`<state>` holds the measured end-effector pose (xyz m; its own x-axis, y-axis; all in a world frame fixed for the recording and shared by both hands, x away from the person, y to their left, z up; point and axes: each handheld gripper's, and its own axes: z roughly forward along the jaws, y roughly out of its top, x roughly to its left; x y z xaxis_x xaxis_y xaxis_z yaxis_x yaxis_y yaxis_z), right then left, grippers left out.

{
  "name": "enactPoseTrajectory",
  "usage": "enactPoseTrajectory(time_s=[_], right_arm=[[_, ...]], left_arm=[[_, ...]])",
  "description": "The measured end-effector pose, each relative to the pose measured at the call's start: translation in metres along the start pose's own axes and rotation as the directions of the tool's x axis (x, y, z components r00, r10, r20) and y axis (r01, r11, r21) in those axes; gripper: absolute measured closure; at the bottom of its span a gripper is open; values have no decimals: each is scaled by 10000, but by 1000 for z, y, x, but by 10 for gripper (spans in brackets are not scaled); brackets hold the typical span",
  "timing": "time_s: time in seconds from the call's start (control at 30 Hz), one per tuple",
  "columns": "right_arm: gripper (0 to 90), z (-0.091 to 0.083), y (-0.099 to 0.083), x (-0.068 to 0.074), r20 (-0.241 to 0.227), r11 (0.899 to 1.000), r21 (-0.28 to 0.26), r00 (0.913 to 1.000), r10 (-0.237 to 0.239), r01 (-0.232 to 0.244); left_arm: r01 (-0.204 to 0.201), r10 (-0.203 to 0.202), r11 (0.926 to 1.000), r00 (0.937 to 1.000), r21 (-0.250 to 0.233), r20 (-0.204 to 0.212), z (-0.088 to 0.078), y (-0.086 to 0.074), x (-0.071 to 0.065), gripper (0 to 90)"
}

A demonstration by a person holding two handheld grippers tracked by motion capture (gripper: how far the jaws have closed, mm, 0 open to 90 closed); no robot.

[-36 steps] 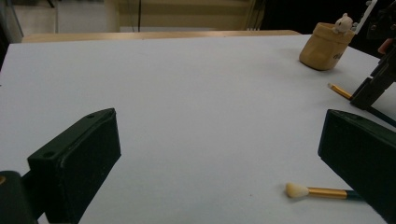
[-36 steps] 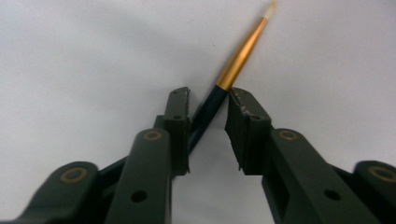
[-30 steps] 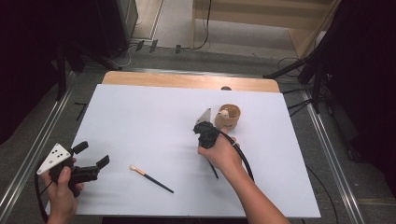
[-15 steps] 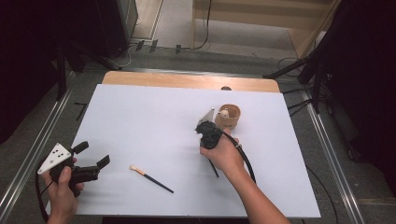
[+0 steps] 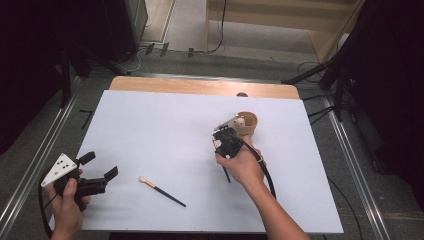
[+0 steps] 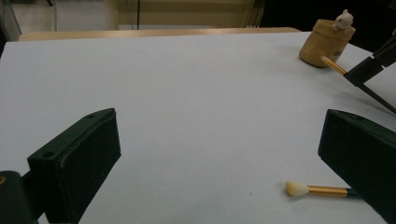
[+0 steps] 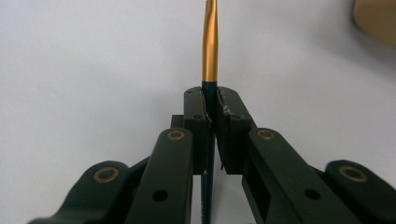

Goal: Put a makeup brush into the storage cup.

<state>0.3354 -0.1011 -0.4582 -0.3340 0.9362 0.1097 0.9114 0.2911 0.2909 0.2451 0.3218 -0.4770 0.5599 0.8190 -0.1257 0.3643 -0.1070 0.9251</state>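
White table: right gripper tilts gripped brush toward cup.

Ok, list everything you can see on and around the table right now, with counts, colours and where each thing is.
Held brush: one, dark handle with gold ferrule, clamped in the right gripper near the cup.
Loose brush: one, dark handle, pale tip, lying near the table's front edge.
Cup: one, tan, right of centre, small pale figure on its rim.
Table sheet: one, white, wooden strip behind it.
Left gripper: black, open, over the table's front left corner.
Right gripper: black, shut on the held brush.
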Motion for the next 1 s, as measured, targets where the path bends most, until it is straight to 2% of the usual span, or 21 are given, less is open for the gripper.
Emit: enactPoseTrajectory(time_s=[0.1,0.17,0.2,0.23,0.3,0.33,0.43,0.47,0.5,0.53,0.63,0.7,0.73,0.77,0.8,0.83,0.87,0.9,0.93,0.97,1.0], right_arm=[[846,-5,-3,0,-157,9964,-843,9998,-76,62],[846,-7,-3,0,-228,9950,-1001,9997,-80,57],[846,-9,-4,0,-238,9898,-1423,9997,-102,67],[846,-9,-4,0,-238,9898,-1423,9997,-102,67],[846,-12,-6,0,-182,9791,-2030,9996,-200,159],[846,-12,-6,0,-182,9791,-2030,9996,-200,159],[846,-15,-9,-1,-146,9573,-2878,9994,-311,256],[846,-15,-9,-1,-146,9573,-2878,9994,-311,256],[845,-16,-10,-2,-84,9450,-3258,9993,-351,305],[845,-16,-10,-2,-84,9450,-3258,9993,-351,305],[845,-17,-12,-2,-124,9288,-3696,9994,-329,260],[845,-19,-13,-1,-222,9156,-4017,9993,-312,197],[845,-20,-14,-1,-214,9011,-4328,9990,-397,265],[846,-21,-14,-1,-179,8935,-4479,9988,-460,331],[846,-21,-14,-1,-179,8935,-4479,9988,-460,331],[846,-22,-14,1,-97,8805,-4726,9988,-479,376],[846,-22,-14,1,-97,8805,-4726,9988,-479,376],[846,-24,-15,2,-88,8682,-4944,9985,-540,426],[846,-24,-15,2,-88,8682,-4944,9985,-540,426],[845,-24,-15,2,-85,8625,-5045,9987,-510,397],[845,-26,-15,3,-65,8506,-5238,9983,-583,462]], left_arm=[[-4,4,10000,10000,-15,24,0,0,0,0],[-12,12,10000,10000,11,6,0,0,0,0],[-3,3,10000,10000,-12,22,0,0,0,0],[-9,9,10000,10000,8,10,0,0,0,0],[-32,32,10000,10000,13,-1,0,0,0,0],[-38,38,10000,10000,12,12,0,0,0,0],[-35,35,10000,10000,-14,31,0,0,0,0],[-29,30,10000,10000,-17,31,0,0,0,0],[-31,31,10000,10000,12,11,0,0,0,0],[-40,40,10000,10000,18,11,0,0,0,0],[-39,39,10000,10000,-10,28,1,0,0,0],[-37,37,10000,10000,-13,42,1,0,0,0],[-31,31,10000,10000,10,28,0,0,0,0],[-14,14,10000,10000,-10,29,0,0,0,0],[8,-7,10000,10000,-25,25,0,0,0,0],[22,-22,10000,10000,-40,28,1,0,0,0],[22,-22,10000,10000,-40,28,1,0,0,0],[-2,2,10000,10000,-26,35,1,0,0,0],[-1,1,10000,10000,-15,46,0,0,0,0],[-5,6,10000,10000,-28,38,1,0,0,0],[-21,21,10000,10000,-17,45,1,0,0,0]])
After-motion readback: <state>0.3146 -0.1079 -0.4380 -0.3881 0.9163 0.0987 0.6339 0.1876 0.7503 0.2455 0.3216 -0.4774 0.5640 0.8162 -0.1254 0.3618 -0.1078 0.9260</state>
